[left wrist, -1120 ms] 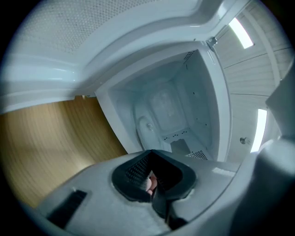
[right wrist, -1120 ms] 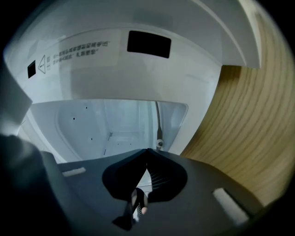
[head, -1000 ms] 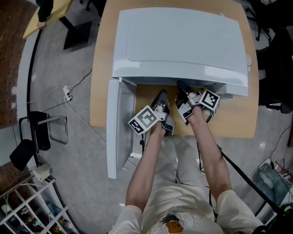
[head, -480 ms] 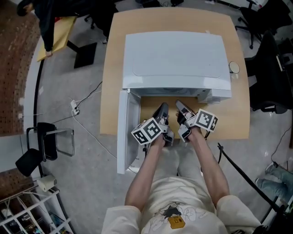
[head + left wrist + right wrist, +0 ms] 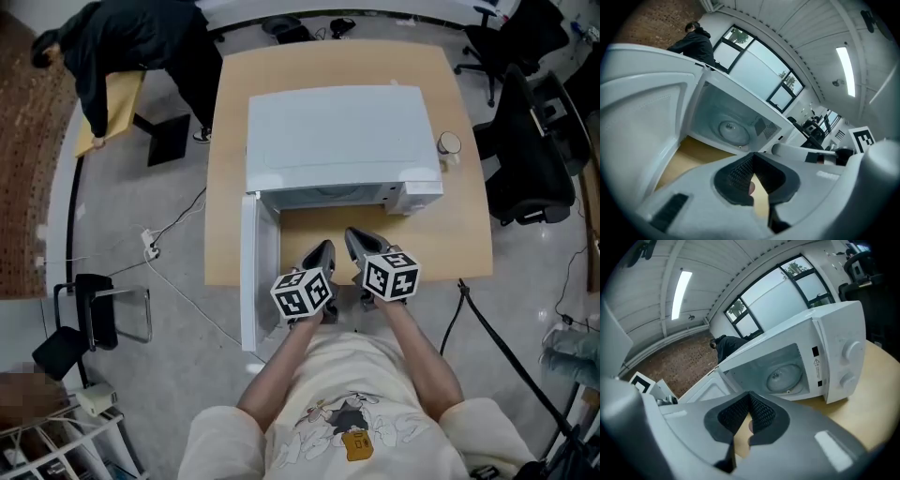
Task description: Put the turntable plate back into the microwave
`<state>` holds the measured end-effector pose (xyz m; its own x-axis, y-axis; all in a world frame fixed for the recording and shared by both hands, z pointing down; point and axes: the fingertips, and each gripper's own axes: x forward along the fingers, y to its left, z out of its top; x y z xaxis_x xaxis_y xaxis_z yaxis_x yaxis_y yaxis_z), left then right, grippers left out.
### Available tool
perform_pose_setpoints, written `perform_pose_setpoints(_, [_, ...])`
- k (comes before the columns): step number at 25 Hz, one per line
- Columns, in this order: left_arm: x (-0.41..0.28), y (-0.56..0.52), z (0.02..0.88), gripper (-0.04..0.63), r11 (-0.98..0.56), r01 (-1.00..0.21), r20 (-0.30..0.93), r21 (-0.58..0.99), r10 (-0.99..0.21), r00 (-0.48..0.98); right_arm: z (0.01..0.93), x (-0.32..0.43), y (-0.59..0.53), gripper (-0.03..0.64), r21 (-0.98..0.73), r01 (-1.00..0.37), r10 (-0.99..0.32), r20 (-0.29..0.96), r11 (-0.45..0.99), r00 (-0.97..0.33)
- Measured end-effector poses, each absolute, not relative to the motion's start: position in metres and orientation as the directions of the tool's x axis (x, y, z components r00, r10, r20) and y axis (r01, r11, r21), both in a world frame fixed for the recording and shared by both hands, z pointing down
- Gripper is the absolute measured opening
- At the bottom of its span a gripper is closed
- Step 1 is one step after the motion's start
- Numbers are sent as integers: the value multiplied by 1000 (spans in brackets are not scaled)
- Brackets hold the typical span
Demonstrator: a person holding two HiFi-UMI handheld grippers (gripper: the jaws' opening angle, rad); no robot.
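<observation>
The white microwave [image 5: 342, 141] stands on the wooden table [image 5: 469, 234] with its door [image 5: 251, 272] swung open to the left. The glass turntable plate [image 5: 731, 130] lies flat on the cavity floor, and the plate [image 5: 784, 376] also shows in the right gripper view. My left gripper [image 5: 323, 248] and right gripper [image 5: 354, 236] hover side by side over the table's front edge, well outside the cavity. Both point toward the opening. The left gripper [image 5: 753, 154] is shut with nothing between its pads. The right gripper [image 5: 749, 393] is shut and empty too.
A small round cup [image 5: 449, 143] stands on the table at the microwave's right rear. The control panel with two knobs [image 5: 846, 362] is right of the cavity. A person in dark clothes [image 5: 141, 47] bends at the far left. Office chairs [image 5: 530, 122] stand to the right.
Both grippers have drawn back out of the microwave's mouth toward the table's front edge and risen, rolling as they came. The head view has pulled back and shows more of the room.
</observation>
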<state>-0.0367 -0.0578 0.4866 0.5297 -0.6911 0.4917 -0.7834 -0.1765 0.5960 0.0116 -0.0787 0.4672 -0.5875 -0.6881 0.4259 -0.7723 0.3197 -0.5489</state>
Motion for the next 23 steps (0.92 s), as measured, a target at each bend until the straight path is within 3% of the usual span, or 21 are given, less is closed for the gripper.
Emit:
perform_pose_setpoints(7, [-30, -32, 490, 0, -245, -830, 548, 502, -653, 524, 494, 17, -50, 6, -447, -838, -662, 530, 314, -530])
perform_pose_setpoints(23, [-30, -17, 503, 0, -216, -847, 598, 487, -625, 503, 509, 25, -30, 6, -420, -852, -639, 570, 313, -516])
